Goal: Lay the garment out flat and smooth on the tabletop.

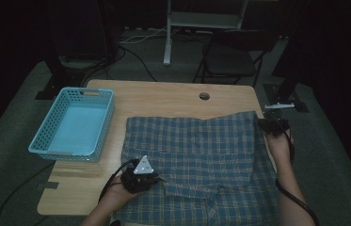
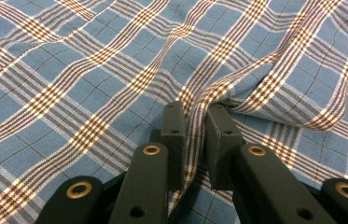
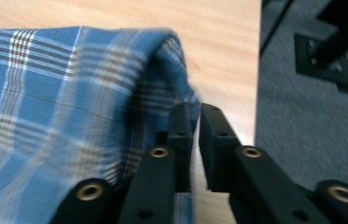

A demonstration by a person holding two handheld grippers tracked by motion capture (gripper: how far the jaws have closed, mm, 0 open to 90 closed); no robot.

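The wooden bench (image 1: 173, 94) carries a blue plaid shirt (image 1: 196, 150) spread over its near right half, hanging off the near edge. A light blue basket (image 1: 51, 141) sits well apart at the bench's left edge. My left gripper (image 2: 195, 114) rests on the shirt's near left part, its fingers (image 2: 174, 126) clenched on a raised ridge of the cloth. My right gripper (image 3: 197, 116) is at the shirt's far right corner, fingers (image 3: 181, 126) nearly together, with a thin edge of cloth passing between them.

Wooden table (image 1: 173, 96), plaid shirt (image 1: 196, 150), blue basket (image 1: 72, 123)
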